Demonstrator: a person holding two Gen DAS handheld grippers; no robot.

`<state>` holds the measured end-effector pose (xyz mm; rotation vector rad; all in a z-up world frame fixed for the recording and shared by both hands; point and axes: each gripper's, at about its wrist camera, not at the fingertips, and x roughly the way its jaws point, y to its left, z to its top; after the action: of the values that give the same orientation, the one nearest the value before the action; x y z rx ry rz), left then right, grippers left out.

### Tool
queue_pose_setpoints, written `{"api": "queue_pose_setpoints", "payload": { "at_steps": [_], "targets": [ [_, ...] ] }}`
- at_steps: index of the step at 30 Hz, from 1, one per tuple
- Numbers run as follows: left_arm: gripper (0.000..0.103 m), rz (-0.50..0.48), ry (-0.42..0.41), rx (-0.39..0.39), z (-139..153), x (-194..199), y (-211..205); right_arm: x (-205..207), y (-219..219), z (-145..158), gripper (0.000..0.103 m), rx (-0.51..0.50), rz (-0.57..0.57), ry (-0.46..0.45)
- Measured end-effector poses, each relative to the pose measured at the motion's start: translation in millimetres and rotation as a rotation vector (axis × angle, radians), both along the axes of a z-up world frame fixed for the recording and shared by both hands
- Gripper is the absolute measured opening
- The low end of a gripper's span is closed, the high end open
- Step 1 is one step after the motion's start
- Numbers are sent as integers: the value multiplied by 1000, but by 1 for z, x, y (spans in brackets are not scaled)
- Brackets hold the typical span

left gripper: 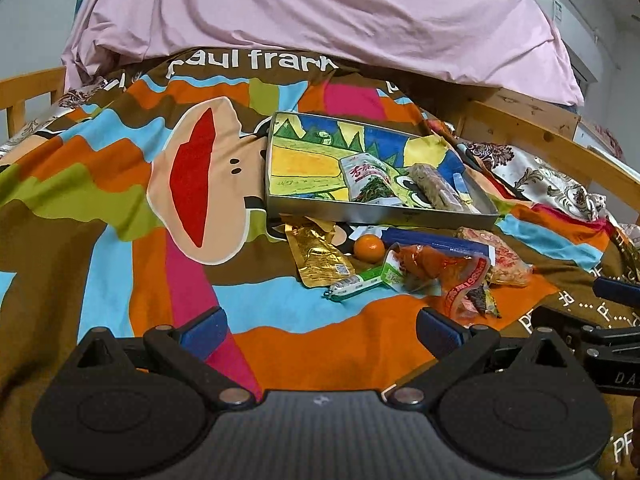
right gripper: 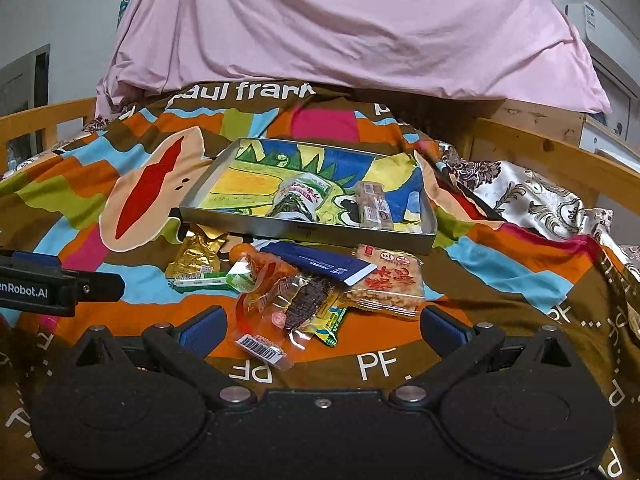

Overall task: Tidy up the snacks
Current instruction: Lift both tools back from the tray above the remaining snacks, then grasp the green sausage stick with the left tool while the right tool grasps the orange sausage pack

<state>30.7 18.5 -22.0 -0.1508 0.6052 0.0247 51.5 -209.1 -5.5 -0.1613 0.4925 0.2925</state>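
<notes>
- Right wrist view: right gripper spread wide, empty, above snack packets on the bed.
- Left gripper likewise apart.
- Packets look light, crinkly, slippery; pinch a sealed edge.

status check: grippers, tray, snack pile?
Left gripper open, empty; right gripper open, empty. Tin tray holds two packets. Snack pile loose on bedspread in front of tray. Nothing blocking.
</notes>
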Motion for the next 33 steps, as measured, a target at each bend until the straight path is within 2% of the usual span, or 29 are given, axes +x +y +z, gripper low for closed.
{"api": "queue_pose_setpoints", "payload": {
  "at_steps": [11,21,27,33],
  "targets": [
    [103,-14,35,-17,-14,14,2,14,1,-9,102,-4,16,20],
    [103,-22,70,-46,-25,31,8,37,8,-18,102,-46,98,2],
    [103,-73,79,-10,-25,47,7,60,14,-19,102,-66,144,-3],
    [103,-184,85,60,-22,73,7,68,28,-18,102,-101,224,-45]
  ]
}}
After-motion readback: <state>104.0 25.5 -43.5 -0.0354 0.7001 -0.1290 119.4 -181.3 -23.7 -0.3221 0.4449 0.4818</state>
